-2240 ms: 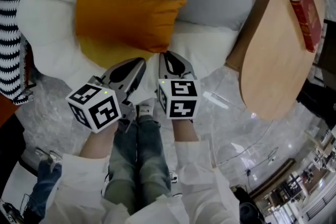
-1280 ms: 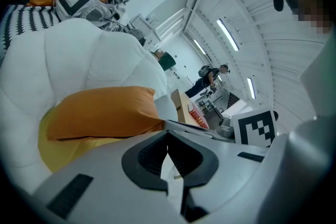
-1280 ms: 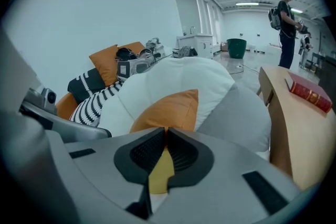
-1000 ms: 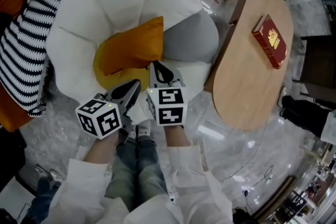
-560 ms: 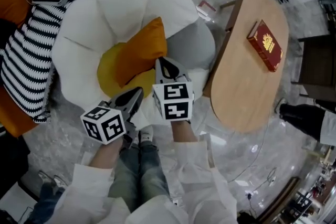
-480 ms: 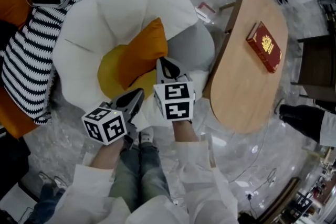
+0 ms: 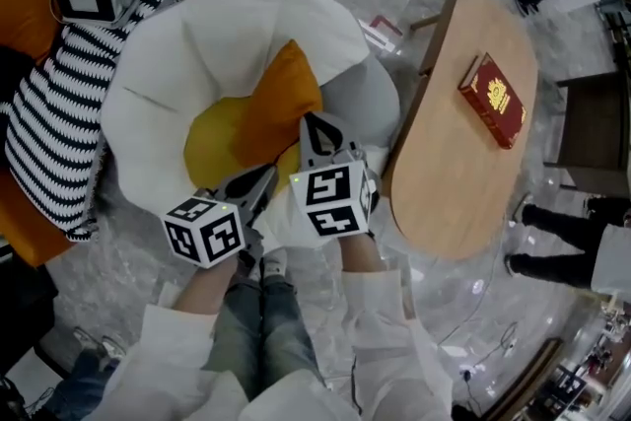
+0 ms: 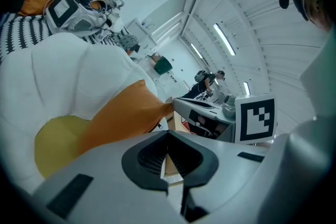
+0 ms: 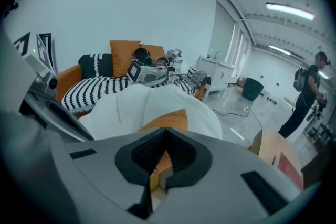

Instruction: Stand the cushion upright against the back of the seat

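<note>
- My right gripper (image 7: pixel 312 123) has its jaws pressed together. In the right gripper view (image 9: pixel 166 131) orange fabric fills the gap behind the tips, so I judge it has a pinch of the cushion's near right edge.
- My left gripper (image 7: pixel 264 175) is closed too, and I can see nothing caught between its pads in the left gripper view (image 8: pixel 168 135). It sits at the near rim of the seat, just near of the flat yellow seat pad (image 7: pixel 209 151).
- The orange fabric cushion (image 7: pixel 261 113) is in the puffy white armchair (image 7: pixel 177 64). Its lower edge rests on the yellow seat pad and its top corner is raised towards the far right. It is propped up but tilted, not yet flat against the back.
- A grey cushion (image 7: pixel 373 89) lies just right of it, against the armchair's right side.
- What the coming move turns on:
  - The cushion lies far and left of my right gripper, and the seat back curves round further still on the far left.
  - Its long axis runs from low at near left to high at far right.
  - So I judge the top must swing far and left to lean on the back.
- The right gripper is the nearer one and already on the fabric. The left is free to steady the lower edge.
</note>
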{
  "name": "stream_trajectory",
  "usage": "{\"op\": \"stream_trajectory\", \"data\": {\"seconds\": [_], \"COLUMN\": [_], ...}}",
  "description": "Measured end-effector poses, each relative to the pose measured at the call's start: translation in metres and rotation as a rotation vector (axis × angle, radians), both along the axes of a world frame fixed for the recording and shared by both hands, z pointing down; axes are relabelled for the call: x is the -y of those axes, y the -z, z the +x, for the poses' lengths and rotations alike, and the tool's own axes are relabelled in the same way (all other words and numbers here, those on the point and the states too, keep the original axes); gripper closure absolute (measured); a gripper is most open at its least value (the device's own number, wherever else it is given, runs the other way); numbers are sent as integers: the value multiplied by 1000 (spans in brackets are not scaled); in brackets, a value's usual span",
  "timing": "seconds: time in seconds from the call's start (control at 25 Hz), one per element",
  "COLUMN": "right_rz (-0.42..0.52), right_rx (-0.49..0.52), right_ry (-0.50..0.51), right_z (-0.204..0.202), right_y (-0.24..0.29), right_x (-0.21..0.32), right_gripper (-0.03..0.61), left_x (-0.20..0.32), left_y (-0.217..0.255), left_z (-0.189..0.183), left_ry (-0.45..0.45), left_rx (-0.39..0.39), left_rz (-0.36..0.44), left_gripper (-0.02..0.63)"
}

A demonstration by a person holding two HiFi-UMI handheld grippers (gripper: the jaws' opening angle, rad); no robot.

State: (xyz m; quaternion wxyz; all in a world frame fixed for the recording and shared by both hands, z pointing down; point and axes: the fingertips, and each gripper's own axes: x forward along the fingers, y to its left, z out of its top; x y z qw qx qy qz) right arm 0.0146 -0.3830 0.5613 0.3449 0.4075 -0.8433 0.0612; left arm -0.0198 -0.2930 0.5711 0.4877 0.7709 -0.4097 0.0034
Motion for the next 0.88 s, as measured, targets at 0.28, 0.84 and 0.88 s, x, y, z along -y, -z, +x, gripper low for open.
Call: {"op": "stream_trajectory", "data": {"seconds": [0.28,0.84,0.88], "right_rz": [66,113,102], "right_rx": [-88,-81,-85], "right_ry": [40,-103,-99], "right_z": [15,71,72], "right_y": [8,14,10], "right_x": [22,64,61], "right_gripper": [565,566,566], "left_x": [5,17,16], "left_y": [-8,-17,-17], "left_z": [9,29,32], "left_ry": [-29,-78,-81], "left_rx": [2,20,17], "left_rz": [-24,-47,-48], "left_gripper": [606,606,606]}}
